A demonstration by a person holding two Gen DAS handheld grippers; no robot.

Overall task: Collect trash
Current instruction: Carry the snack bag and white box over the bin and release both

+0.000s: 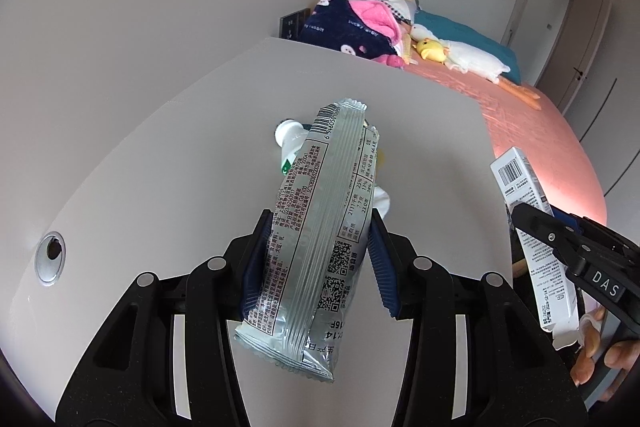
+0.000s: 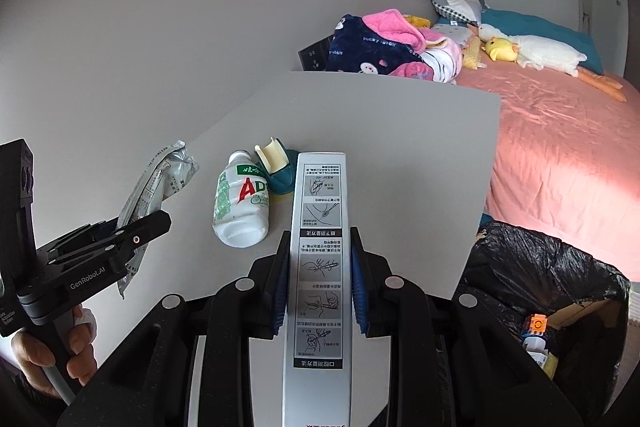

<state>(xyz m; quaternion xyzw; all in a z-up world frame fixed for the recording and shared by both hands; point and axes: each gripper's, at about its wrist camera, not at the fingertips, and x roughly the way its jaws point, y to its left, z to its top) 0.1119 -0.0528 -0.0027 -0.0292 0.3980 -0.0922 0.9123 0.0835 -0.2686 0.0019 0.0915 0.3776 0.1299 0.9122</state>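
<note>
My left gripper (image 1: 318,227) is shut on a silver snack wrapper (image 1: 316,227), held above the white desk (image 1: 160,147). The same wrapper (image 2: 156,183) and left gripper (image 2: 156,223) show at the left of the right wrist view. My right gripper (image 2: 319,241) is shut on a long white carton (image 2: 319,267) printed with instruction drawings; that carton (image 1: 532,227) appears at the right edge of the left wrist view. On the desk lie a white drink bottle (image 2: 240,203) with a green label and a teal and cream piece (image 2: 276,167).
A bin lined with a black bag (image 2: 532,267) stands off the desk's right corner, with several items inside. Beyond the desk (image 2: 400,147) is a bed with a pink sheet (image 2: 560,155), blankets and plush toys. A round cable hole (image 1: 51,255) sits near the desk's left edge.
</note>
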